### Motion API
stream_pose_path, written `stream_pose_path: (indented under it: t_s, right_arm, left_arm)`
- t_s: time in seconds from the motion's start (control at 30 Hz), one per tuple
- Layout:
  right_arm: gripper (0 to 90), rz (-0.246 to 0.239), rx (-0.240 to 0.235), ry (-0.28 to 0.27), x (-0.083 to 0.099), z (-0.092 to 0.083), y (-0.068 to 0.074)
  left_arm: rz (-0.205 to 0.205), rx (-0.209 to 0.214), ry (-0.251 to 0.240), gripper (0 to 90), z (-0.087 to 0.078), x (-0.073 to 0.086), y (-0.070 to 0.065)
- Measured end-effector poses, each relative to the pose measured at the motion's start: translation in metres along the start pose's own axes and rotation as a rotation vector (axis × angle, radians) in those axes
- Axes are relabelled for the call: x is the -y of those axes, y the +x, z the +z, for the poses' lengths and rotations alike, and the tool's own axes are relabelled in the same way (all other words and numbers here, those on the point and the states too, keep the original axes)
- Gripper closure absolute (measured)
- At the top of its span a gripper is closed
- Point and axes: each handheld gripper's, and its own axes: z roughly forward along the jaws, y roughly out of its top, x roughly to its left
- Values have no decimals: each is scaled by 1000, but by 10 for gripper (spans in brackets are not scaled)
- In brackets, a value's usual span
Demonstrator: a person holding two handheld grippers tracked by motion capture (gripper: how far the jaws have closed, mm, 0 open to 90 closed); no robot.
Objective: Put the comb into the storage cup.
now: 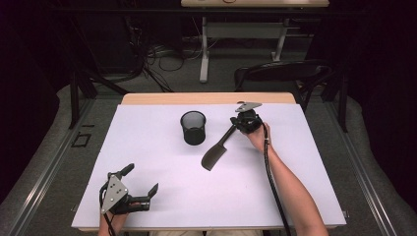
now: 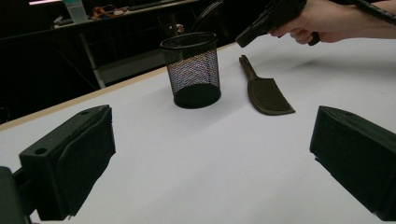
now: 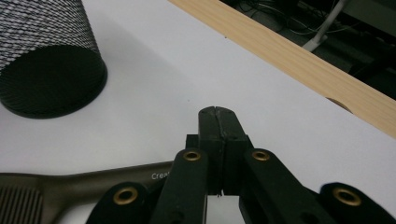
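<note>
The right gripper (image 1: 236, 125), jaws pressed together on the handle end of the spatula (image 1: 215, 155) lying just right of the mesh cup (image 1: 193, 127), seemed to have begun the pickup; next likely called for lifting it toward the cup.

- A white table top (image 1: 172, 196) fills the middle of the high view, with a light wooden edge strip (image 1: 206, 98) along its far side.
- A black chair (image 1: 282, 73) stands just beyond the far right corner of the table.
- A second desk with a pale wooden top (image 1: 255, 3) and light grey legs (image 1: 204, 49) stands farther back.
- Dark cables (image 1: 152, 59) lie tangled on the floor beneath and beside that desk.
- A black square outline (image 1: 80, 140) marks the grey floor left of the table.
</note>
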Motion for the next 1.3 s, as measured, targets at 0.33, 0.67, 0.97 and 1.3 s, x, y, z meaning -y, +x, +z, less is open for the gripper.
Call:
stream_pose_path:
  t_s: [0.33, 0.67, 0.97, 1.3]
  right_arm:
    - [900, -7, 27, 58, -2, 18, -3]
    - [900, -23, 37, 115, -1, 27, -5]
    - [900, -38, 28, 154, 1, 29, -6]
    - [900, -48, 11, 187, 2, 25, -6]
  left_arm:
    - [1, 0, 3, 1, 0, 0, 0]
    - [1, 2, 5, 1, 1, 1, 0]
    - [1, 2, 4, 1, 1, 1, 0]
    - [4, 2, 4, 1, 0, 0, 0]
